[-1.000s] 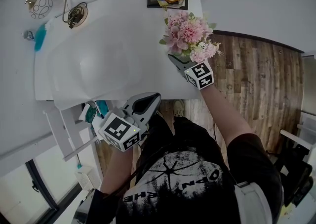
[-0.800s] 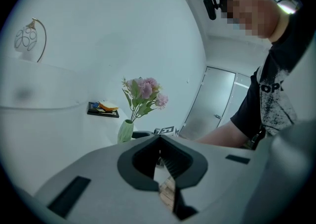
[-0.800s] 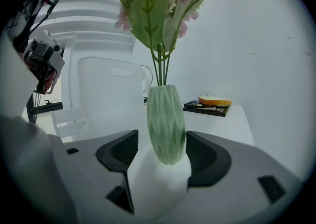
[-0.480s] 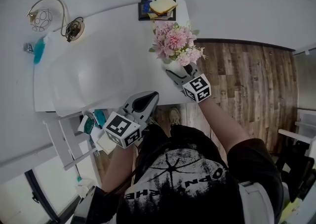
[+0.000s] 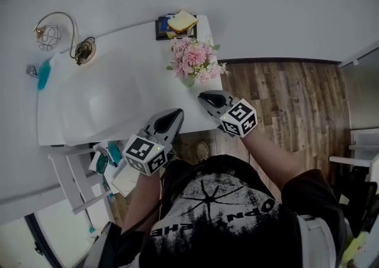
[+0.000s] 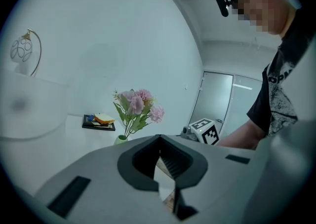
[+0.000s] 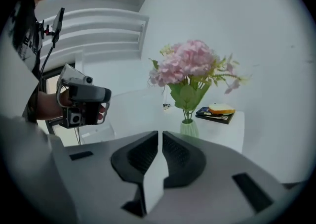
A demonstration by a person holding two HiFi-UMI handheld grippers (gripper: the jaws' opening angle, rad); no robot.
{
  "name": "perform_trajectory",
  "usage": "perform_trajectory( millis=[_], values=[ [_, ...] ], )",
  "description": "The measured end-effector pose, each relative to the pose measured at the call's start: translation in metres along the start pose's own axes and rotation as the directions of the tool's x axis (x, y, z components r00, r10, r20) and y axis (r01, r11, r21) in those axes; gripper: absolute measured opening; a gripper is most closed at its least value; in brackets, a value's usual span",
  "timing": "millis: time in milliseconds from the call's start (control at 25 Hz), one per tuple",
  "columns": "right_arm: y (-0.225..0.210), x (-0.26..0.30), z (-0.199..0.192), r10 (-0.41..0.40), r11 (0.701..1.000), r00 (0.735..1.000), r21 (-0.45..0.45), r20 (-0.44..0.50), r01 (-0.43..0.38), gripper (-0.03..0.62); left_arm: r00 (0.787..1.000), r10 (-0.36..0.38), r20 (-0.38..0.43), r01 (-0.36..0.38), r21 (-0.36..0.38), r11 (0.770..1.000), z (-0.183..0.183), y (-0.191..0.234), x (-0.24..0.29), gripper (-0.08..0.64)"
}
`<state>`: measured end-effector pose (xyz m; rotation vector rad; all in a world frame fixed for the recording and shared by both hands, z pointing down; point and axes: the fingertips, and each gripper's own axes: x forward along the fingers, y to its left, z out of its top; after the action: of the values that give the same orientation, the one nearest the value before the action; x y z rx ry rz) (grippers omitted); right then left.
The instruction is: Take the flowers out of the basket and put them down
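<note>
Left tool [image 5: 176,113], closed and empty, hangs well apart from the tray [image 5: 161,26]. Pink flowers [image 5: 193,60] with green leaves stand upright in a pale green vase [image 7: 188,128] on the white table [image 5: 142,48], just beside that tray. Right tool [image 5: 204,96], jaws just closed on nothing, hovers farther from it

White wall [image 5: 266,0]; brown wood-plank floor [image 5: 284,101]; white table [image 5: 142,48] set against wall.
</note>
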<state>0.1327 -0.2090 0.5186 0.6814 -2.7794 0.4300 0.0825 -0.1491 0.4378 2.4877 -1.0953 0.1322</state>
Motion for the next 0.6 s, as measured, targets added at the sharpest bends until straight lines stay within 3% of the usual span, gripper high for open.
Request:
perform_trajectory(
  millis=[400,600],
  values=[
    [0.049,-0.024,0.043,0.117,0.984,0.992,-0.128,-0.05,-0.122,0.018,0.998,0.034,0.048,-0.036,0.045,0.998,0.029,0.001,-0.005,0.012],
    [0.053,-0.034,0.063,0.115,0.98,0.992,-0.159,-0.051,-0.121,0.017,0.996,0.062,0.057,-0.066,0.072,0.995,0.037,0.006,-0.012,0.012]
  ],
)
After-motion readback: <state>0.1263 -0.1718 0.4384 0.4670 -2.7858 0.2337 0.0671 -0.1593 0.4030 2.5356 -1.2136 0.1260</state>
